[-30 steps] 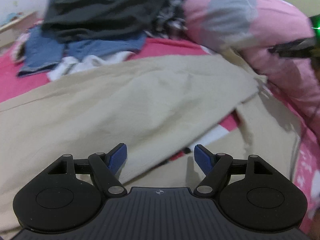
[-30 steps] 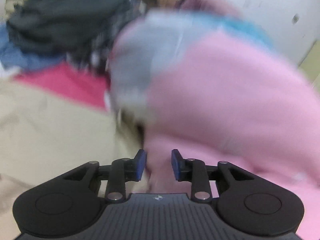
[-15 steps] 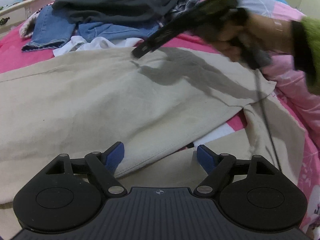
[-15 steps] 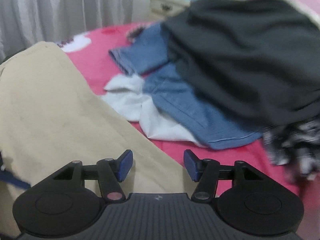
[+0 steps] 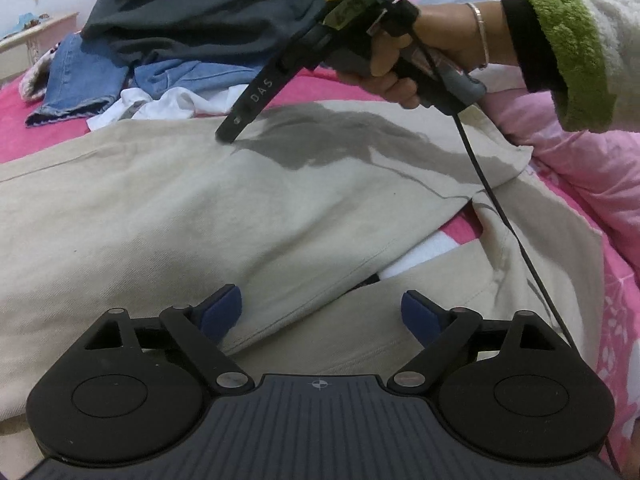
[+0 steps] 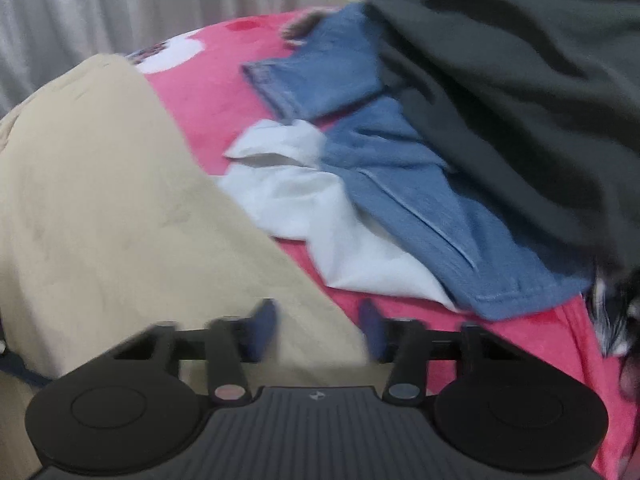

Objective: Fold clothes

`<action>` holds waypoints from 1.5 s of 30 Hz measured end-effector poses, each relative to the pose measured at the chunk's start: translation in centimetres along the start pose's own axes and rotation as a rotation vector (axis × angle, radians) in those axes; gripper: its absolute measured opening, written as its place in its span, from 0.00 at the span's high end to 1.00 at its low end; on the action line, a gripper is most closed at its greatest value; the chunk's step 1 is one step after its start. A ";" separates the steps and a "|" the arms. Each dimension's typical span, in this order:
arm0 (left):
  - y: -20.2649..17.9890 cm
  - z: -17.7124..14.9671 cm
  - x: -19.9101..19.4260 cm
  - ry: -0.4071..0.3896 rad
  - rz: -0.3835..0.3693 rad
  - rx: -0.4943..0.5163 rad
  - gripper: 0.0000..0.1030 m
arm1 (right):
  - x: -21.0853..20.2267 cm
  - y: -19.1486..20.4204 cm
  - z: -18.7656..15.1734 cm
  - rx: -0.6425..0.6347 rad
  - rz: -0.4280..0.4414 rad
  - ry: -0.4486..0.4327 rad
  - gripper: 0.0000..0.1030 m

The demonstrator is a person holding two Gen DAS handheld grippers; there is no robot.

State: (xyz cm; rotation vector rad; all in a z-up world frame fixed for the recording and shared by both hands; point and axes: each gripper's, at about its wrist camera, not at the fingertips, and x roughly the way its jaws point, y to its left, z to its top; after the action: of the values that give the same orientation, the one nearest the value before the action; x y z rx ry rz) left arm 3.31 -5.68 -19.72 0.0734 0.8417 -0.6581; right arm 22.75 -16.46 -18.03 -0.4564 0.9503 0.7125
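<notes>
A: How are the jaws of the left gripper (image 5: 321, 313) seen?

B: They are spread wide, and they have just been opening further. Nothing is pinched. A folded edge of the beige garment (image 5: 200, 216) is seen between the blue pads (image 5: 224, 311) at the bottom of the left wrist view, but it is not pressed by them.

A: And the right gripper (image 6: 319, 330)?

B: Its jaws have just been closing, yet a gap is shown between the blurred pads (image 6: 264, 330). The edge of the beige garment (image 6: 100, 200) lies in that gap, at the lower middle of the right wrist view. No pinching of the cloth can be seen. In the left wrist view the same gripper (image 5: 228, 135) is held by a hand (image 5: 404, 60) at the upper right, with a green cuff (image 5: 568, 52) on the sleeve, and its tip is placed at the far edge of the beige garment.

A: Where is the garment laid?

B: It is spread over the pink bed cover (image 6: 224, 92), across the middle of the left wrist view. Beyond it, in the upper left, a white cloth (image 5: 168, 104), blue denim (image 5: 80, 80) and a dark grey garment (image 5: 208, 8) are piled. A pink blanket (image 5: 592, 168) is seen at the right edge.
</notes>
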 end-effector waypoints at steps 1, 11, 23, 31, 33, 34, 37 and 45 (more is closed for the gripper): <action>-0.1 0.0 0.0 -0.003 0.003 0.000 0.14 | -0.5 0.9 0.2 -0.039 -0.049 -0.015 1.00; 0.8 1.4 1.2 0.002 0.023 -0.034 0.14 | 0.3 2.6 1.1 -0.173 -0.310 -0.147 0.99; 0.8 1.1 0.7 0.006 0.001 -0.014 0.14 | -1.7 3.5 5.9 0.053 0.111 -0.314 0.51; 1.2 0.7 0.7 -0.024 -0.014 -0.069 0.14 | 8.0 8.1 12.1 -0.076 0.214 -0.044 0.62; 1.2 0.7 0.6 -0.023 -0.020 -0.086 0.14 | 6.9 8.3 12.8 -0.101 0.248 -0.041 0.98; 1.2 0.7 0.6 -0.020 -0.023 -0.089 0.14 | 6.3 8.6 12.9 -0.125 0.227 -0.069 0.98; 1.3 0.7 0.6 -0.012 -0.028 -0.082 0.14 | 6.4 9.0 13.4 -0.127 0.171 -0.153 0.98; 1.1 0.5 0.0 -0.009 -0.026 -0.072 0.15 | 9.6 9.3 12.3 -0.057 0.031 -0.240 0.77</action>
State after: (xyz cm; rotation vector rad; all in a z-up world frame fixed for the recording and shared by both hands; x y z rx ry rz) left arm 4.30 -5.00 -19.61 -0.0058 0.8582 -0.6518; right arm 26.75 1.11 -20.34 -0.3967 0.7142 0.8049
